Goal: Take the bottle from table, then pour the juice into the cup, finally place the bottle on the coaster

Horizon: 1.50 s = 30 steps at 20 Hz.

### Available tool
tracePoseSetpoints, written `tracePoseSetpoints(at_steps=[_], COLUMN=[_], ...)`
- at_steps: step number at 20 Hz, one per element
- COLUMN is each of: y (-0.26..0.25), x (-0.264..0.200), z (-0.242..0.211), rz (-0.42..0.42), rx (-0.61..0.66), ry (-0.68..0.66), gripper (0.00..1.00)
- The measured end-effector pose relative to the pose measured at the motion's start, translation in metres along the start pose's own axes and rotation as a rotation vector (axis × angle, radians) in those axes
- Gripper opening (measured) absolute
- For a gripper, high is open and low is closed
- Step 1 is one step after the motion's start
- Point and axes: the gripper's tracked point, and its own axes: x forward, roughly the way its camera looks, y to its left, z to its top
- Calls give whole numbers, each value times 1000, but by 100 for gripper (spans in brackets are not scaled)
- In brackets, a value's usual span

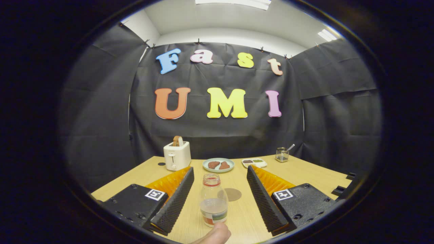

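A small clear bottle (pixel 213 200) stands upright on the wooden table (pixel 305 176), with an open neck and a little pale liquid low inside above a coloured label. It is between the two fingers of my gripper (pixel 220 171), nearer the left one, and touches neither. The gripper is open wide. A round brown coaster (pixel 233 194) lies flat just behind the bottle, slightly right of it. A fingertip (pixel 214 235) of a person's hand shows right in front of the bottle's base.
Beyond the fingers stand a white toaster (pixel 177 155) with a slice of bread in it, a pale plate (pixel 218 165) with two brown pieces, a small white divided dish (pixel 254 162), and a wire holder (pixel 282 154) with a spoon. A dark round spot (pixel 161 164) lies left of the toaster.
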Motion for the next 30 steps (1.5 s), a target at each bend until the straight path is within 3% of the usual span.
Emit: tracePoseSetpoints(at_steps=[16, 26, 30], y=[8, 10, 17], x=[35, 45, 52], z=[-102, -126, -128], rz=[-35, -7, 20], rx=[-22, 3, -6], ry=[83, 104, 88], gripper=[100, 100, 86])
